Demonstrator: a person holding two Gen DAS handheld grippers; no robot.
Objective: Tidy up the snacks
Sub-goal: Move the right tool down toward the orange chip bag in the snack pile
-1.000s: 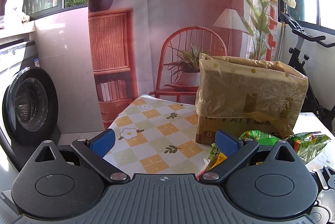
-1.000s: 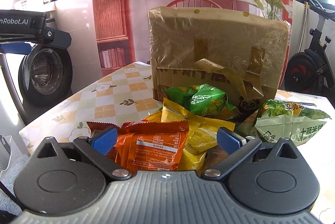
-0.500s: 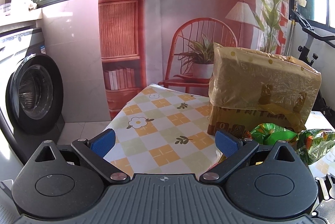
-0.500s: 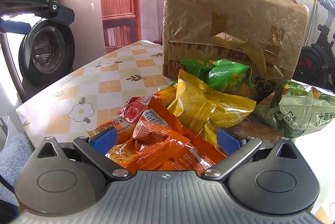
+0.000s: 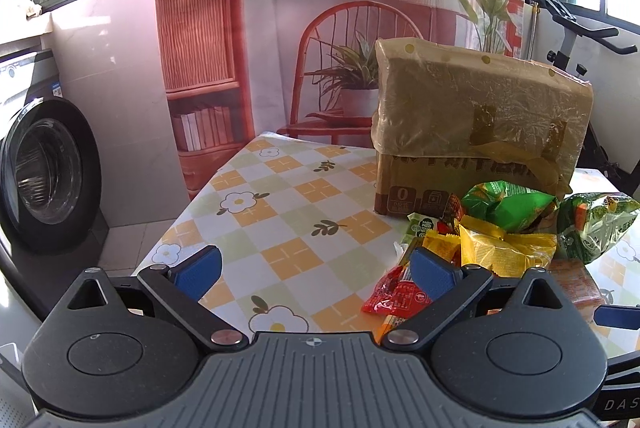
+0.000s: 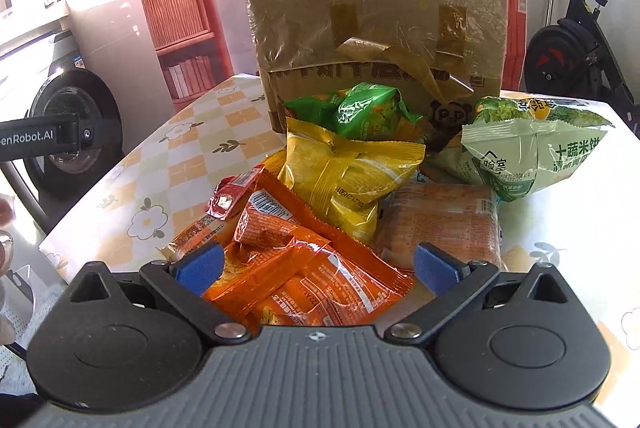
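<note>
A heap of snack packets lies on the flowered tablecloth in front of a tape-wrapped cardboard box [image 6: 376, 40] [image 5: 476, 124]. Orange packets [image 6: 316, 268] lie nearest, right under my open right gripper [image 6: 316, 266], which hangs just above them. Behind are a yellow bag [image 6: 344, 176], a green bag [image 6: 360, 112], a pale green rice-cracker bag [image 6: 528, 152] and a flat peach packet [image 6: 444, 220]. My left gripper [image 5: 316, 268] is open over the bare cloth, left of the heap; a small red packet [image 5: 396, 298] lies by its right finger.
The table [image 5: 288, 212] ends close at the left and front. A washing machine [image 5: 44, 172] stands on the floor at left, an exercise bike [image 6: 576, 44] at right. The left gripper's body [image 6: 40, 140] shows at the right wrist view's left edge.
Both grippers have moved forward and tilted down over the table. The right one has come lower and closer over the orange packets; the left now sees the heap's left side.
</note>
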